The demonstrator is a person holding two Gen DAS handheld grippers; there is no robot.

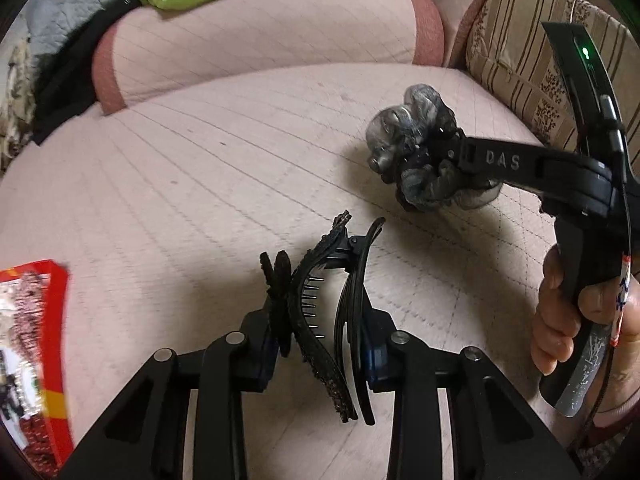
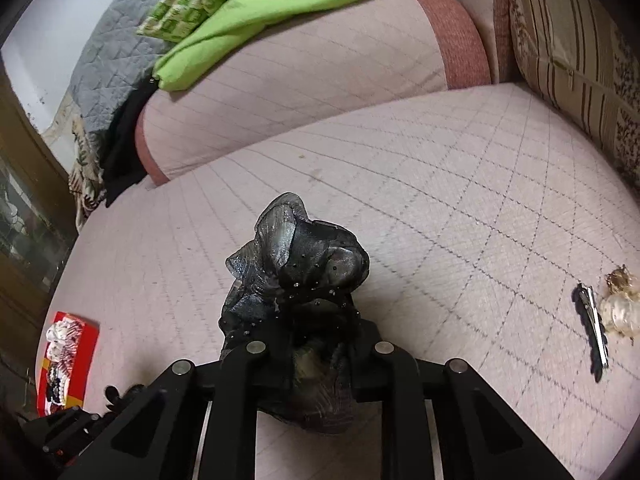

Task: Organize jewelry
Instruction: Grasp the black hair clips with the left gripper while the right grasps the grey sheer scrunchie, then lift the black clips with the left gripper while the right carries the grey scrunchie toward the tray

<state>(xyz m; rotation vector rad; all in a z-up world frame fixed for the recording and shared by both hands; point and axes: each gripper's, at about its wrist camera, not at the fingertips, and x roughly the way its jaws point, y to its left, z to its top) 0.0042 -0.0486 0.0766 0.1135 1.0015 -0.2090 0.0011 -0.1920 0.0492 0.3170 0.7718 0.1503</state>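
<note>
Scrunchie base hidden between right hand-held gripper fingers

Matte black tool with silver rivets; the other embossed "DAS", green light

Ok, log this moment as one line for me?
left claw: shut on black hair clip | right claw: shut on grey scrunchie | red tray: at the left on bed cover
</note>
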